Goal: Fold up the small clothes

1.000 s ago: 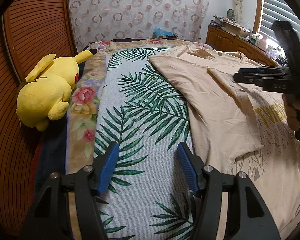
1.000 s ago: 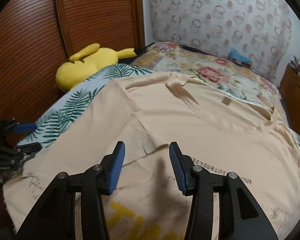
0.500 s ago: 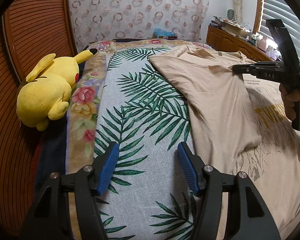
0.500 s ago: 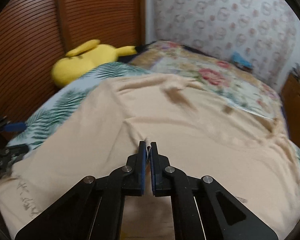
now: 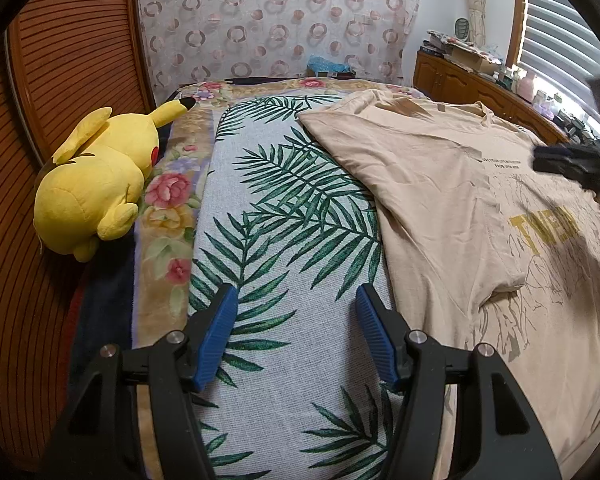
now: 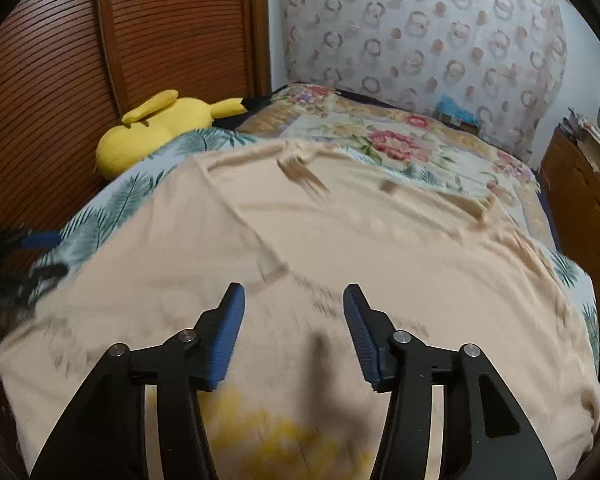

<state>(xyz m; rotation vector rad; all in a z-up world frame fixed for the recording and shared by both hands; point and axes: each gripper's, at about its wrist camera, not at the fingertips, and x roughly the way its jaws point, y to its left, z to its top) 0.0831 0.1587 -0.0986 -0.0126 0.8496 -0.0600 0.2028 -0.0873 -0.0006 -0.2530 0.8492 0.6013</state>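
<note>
A beige T-shirt [image 5: 440, 184] lies spread flat, print up, on a palm-leaf bedspread [image 5: 284, 240], directly beneath the released, empty right gripper [image 6: 292, 320] and just right of the equally released left gripper [image 5: 296, 320], seemingly laid out ready for folding.

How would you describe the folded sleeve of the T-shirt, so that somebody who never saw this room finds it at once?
Start from the bed with the palm-leaf cover, where a beige T-shirt lies flat on the side toward the window. Its sleeve is folded inward over the chest, ending beside the yellow letters. It is the only plain, unprinted flap lying on top of the printed front.
</note>
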